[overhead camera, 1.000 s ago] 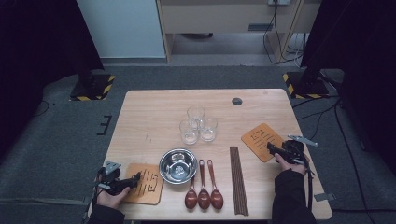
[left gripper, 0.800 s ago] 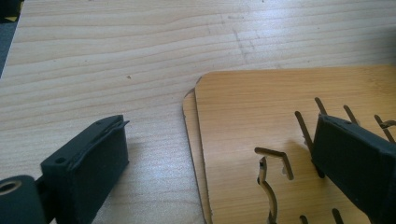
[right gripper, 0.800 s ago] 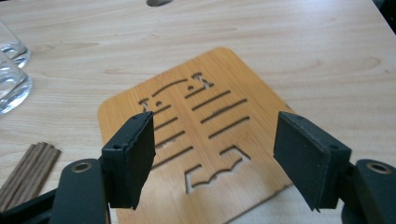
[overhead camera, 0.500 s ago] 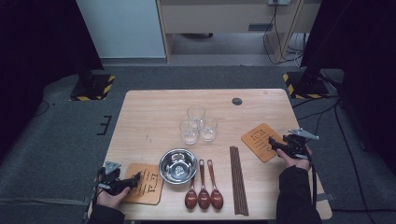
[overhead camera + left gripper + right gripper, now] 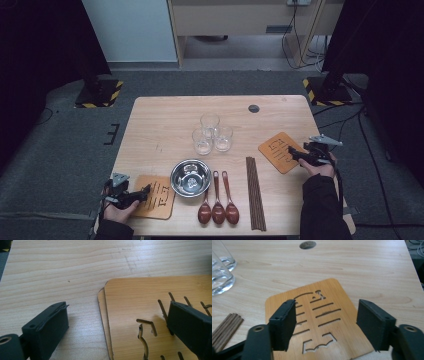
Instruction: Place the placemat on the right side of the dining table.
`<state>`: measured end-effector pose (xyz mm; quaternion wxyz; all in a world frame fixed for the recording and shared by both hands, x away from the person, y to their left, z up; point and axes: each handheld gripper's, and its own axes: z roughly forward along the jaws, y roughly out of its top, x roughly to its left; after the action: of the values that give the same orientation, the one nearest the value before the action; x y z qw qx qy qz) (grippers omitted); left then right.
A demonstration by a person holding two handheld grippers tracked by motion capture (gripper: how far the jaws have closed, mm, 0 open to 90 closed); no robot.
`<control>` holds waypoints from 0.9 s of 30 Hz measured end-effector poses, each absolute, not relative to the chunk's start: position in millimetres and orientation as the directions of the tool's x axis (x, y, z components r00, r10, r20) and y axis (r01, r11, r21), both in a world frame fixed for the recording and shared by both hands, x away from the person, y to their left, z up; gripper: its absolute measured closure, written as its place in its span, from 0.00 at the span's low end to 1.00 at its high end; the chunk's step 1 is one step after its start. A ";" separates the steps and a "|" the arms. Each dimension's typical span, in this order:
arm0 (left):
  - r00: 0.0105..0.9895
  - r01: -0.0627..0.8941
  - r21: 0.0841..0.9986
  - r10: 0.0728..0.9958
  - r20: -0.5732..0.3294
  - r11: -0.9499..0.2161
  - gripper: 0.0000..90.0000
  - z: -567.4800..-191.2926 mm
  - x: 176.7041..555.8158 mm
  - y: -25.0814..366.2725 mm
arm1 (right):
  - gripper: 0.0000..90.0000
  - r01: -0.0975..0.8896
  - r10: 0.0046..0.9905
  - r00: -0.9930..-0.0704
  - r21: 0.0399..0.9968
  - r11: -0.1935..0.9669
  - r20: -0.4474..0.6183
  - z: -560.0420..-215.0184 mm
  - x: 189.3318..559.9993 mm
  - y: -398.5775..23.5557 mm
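I am working at a pale wooden table point(image 5: 165, 125) laid out like a place setting. My right gripper point(image 5: 295, 154) hovers near the table's right edge, its jaws standing wide apart over a square bamboo coaster point(image 5: 278, 151) with slots cut through it. In the right gripper view that coaster point(image 5: 319, 325) lies flat between the two black jaws, and neither pad touches it; the jaws have just been closing a little, with nothing clamped between them.

My left gripper point(image 5: 146, 191) sits at the near left corner, also wide open and holding nothing. In the left gripper view its jaws straddle the edge of a second coaster stack point(image 5: 140, 315), where two thin coasters lie one on the other, slightly offset.

Between my hands lie a steel bowl point(image 5: 190, 177), three wooden spoons point(image 5: 218, 207) and a bundle of dark chopsticks point(image 5: 255, 192) along the near edge. Three clear glasses point(image 5: 212, 134) stand clustered at the table's centre.

My worry is the coaster's thinness. Lying flat, it offers little edge to grip, so I judge the pads could scrape the wood and shove it sideways toward the chopsticks, or close over the top and miss it. On the left, a careless pinch may lift both stacked coasters, or drag one off the other.
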<state>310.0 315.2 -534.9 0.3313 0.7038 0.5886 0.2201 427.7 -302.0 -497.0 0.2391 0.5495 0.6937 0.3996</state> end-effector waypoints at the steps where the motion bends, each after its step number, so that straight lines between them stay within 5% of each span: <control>1: 0.211 0.683 0.725 0.974 -0.080 -0.088 0.03 -534.9 310.0 315.2 | 0.37 0.566 0.953 -0.284 0.821 0.076 0.107 -496.7 427.9 -302.1; 8: 0.210 0.683 0.725 0.974 -0.080 -0.088 0.03 -534.9 310.0 315.2 | 0.33 0.577 0.936 -0.335 0.810 0.108 0.114 -503.0 431.9 -303.7; 27: 0.211 0.683 0.725 0.974 -0.080 -0.088 0.03 -534.9 310.0 315.2 | 0.44 0.597 0.902 -0.430 0.762 0.251 0.040 -524.7 440.5 -286.8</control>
<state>310.0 315.2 -534.9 0.3314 0.7039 0.5885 0.2200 440.5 -286.8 -524.7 0.2087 0.4915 0.7627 0.3649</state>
